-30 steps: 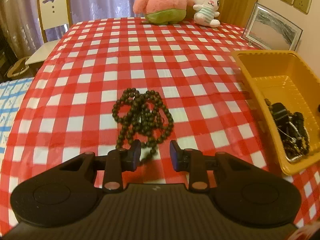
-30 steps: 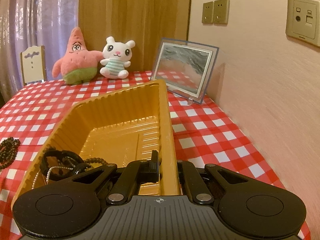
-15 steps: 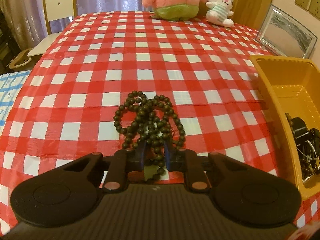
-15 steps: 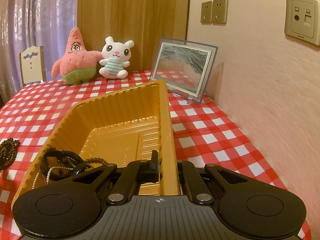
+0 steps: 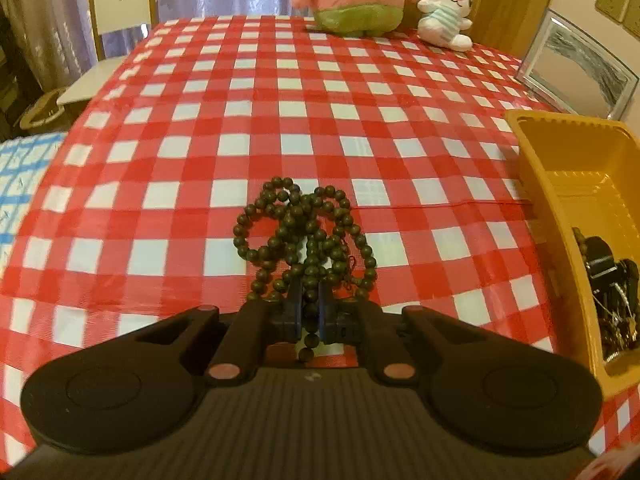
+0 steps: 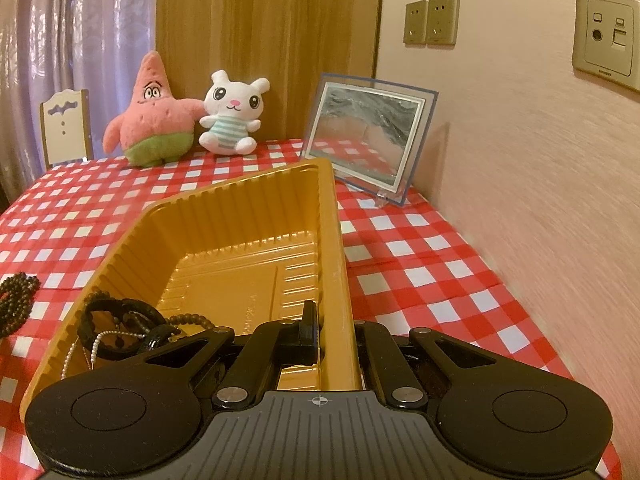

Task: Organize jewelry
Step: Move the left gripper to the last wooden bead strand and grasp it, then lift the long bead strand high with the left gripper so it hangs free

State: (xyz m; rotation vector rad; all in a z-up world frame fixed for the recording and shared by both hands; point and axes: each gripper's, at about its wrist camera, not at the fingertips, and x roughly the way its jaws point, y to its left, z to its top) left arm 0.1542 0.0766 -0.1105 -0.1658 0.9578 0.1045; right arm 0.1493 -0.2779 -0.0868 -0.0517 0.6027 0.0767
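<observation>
A long dark bead necklace lies bunched on the red-and-white checked tablecloth. My left gripper is shut on its near strands, with a few beads hanging between the jaws. The necklace's far end shows at the left edge of the right wrist view. A yellow plastic tray holds a pile of dark jewelry and a pearl strand at its near left corner. My right gripper is shut on the tray's right wall, one finger inside and one outside. The tray also shows in the left wrist view.
A pink star plush and a white bunny plush sit at the table's far edge. A framed picture leans by the wall on the right. A white chair stands beyond the far left corner.
My left gripper moved forward over the necklace and closed from open onto its near strands. The right gripper and tray have not moved.
</observation>
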